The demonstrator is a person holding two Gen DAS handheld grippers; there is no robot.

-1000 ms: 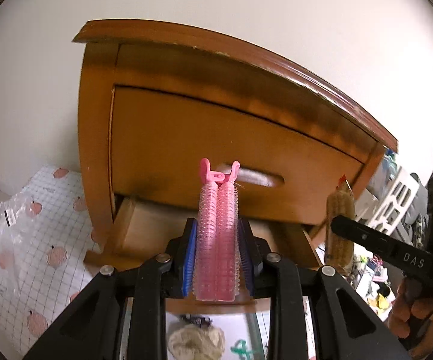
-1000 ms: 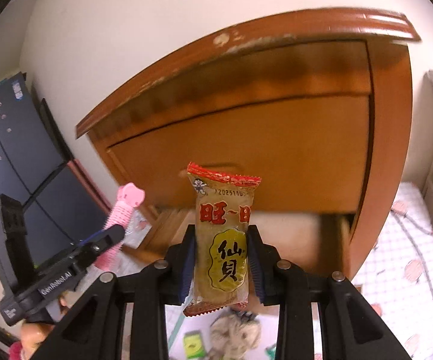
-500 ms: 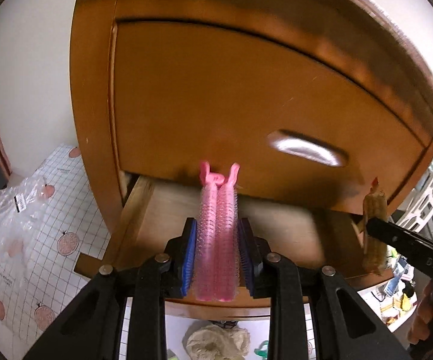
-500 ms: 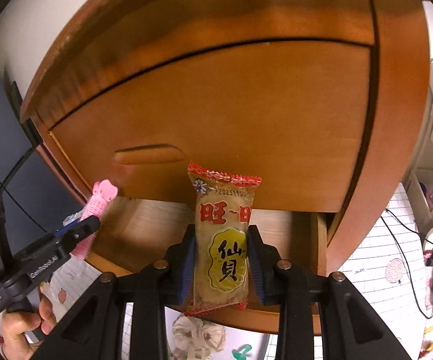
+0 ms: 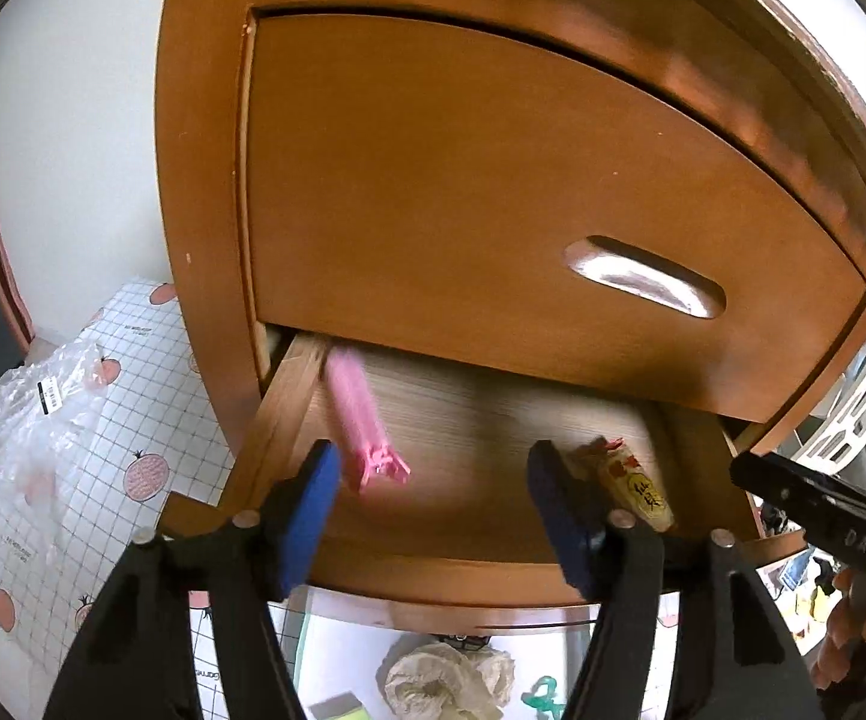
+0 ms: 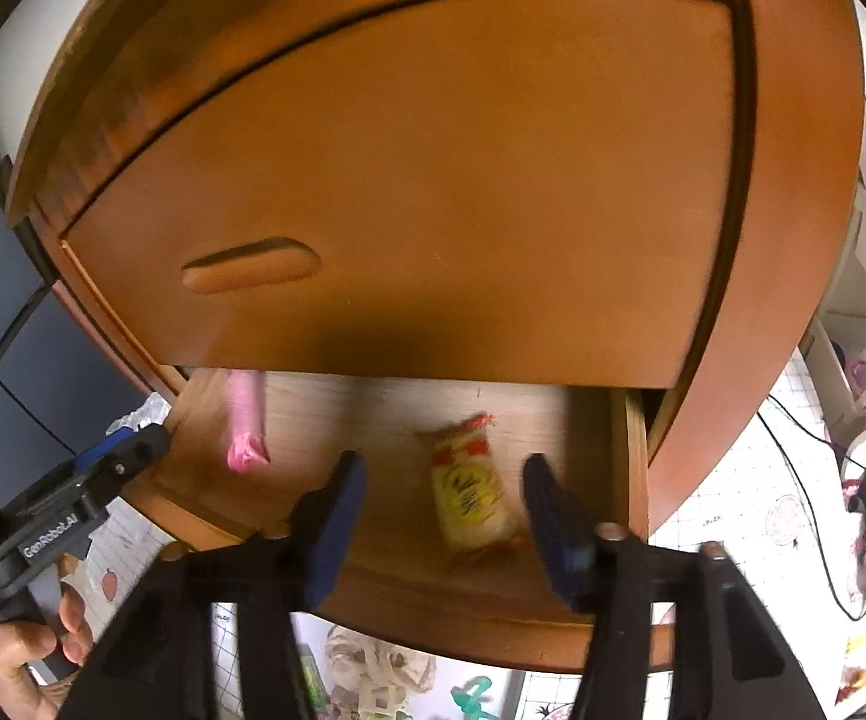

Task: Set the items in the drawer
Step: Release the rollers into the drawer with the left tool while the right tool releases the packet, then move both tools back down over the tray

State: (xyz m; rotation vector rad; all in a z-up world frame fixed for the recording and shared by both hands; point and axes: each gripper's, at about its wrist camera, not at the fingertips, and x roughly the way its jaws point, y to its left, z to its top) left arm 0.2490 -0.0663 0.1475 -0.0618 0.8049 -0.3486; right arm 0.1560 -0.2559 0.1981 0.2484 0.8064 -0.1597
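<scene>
A: State the furniture filling the frame centre.
B: A brown wooden cabinet (image 5: 493,150) with a recessed handle (image 5: 643,279).
A: Upper left of the left wrist view?
B: A white wall (image 5: 72,120).
A: Lower left?
B: A gridded floor mat (image 5: 150,420) printed with pink fruit, carrying a clear plastic bag (image 5: 30,420).

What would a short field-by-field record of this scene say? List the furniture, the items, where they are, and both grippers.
furniture: wooden cabinet, bottom drawer pulled open
pink hair clip: in the drawer, left side, blurred
snack packet: in the drawer, right side, blurred
left gripper: jaws opening, nothing pressed between them
right gripper: jaws opening, packet free between them
floor: crumpled paper below the drawer
</scene>
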